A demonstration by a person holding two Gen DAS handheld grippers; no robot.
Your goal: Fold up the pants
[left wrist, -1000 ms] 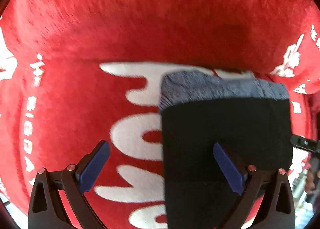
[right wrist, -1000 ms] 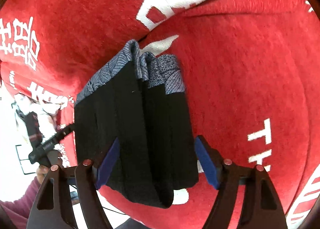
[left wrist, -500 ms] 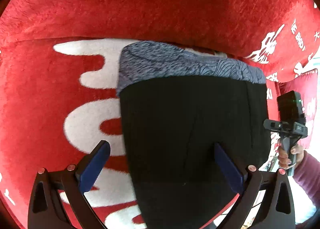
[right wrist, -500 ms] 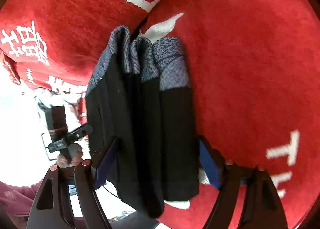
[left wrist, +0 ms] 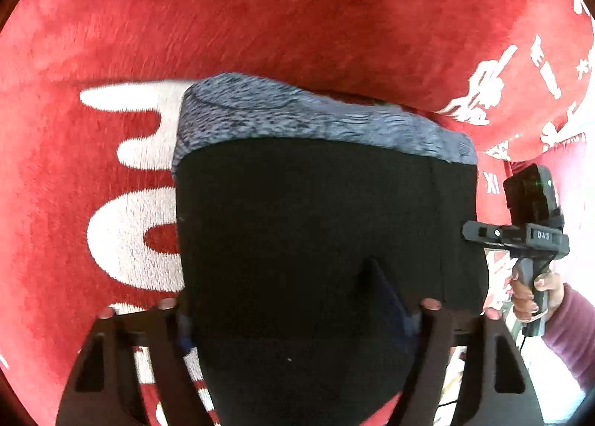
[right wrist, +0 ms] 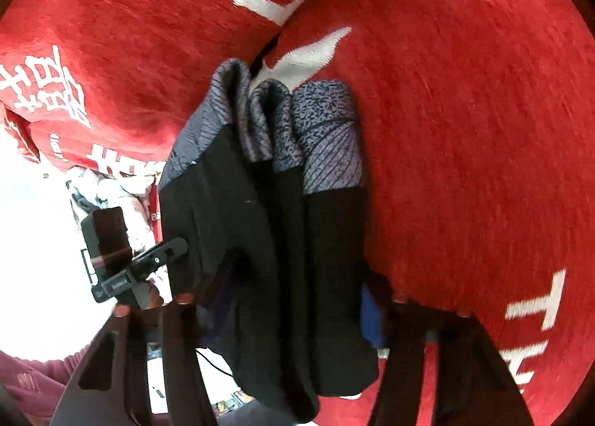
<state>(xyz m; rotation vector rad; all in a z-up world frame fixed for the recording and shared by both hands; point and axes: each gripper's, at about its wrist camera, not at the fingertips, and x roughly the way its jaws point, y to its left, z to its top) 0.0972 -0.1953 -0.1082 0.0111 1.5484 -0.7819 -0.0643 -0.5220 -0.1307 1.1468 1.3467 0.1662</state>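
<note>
The folded black pants [left wrist: 316,225] with a grey-blue patterned waistband [left wrist: 319,117] hang in front of a red plush blanket. My left gripper [left wrist: 297,314] is shut on the near edge of the folded stack; its fingers press into the cloth from both sides. In the right wrist view the same pants [right wrist: 267,240] show edge-on as several stacked layers, and my right gripper [right wrist: 286,307] is shut on them. The right gripper's handle [left wrist: 520,236] shows at the right of the left wrist view.
A red blanket with white lettering [left wrist: 122,240] covers the couch seat and back [right wrist: 465,128]. The left gripper's body [right wrist: 122,262] and a maroon-sleeved arm [right wrist: 26,381] show at the left of the right wrist view. Bright floor lies beyond the couch edge [right wrist: 33,240].
Both grippers went from open around the folded pants to shut on them. The pants now sit closer and larger in both views.
</note>
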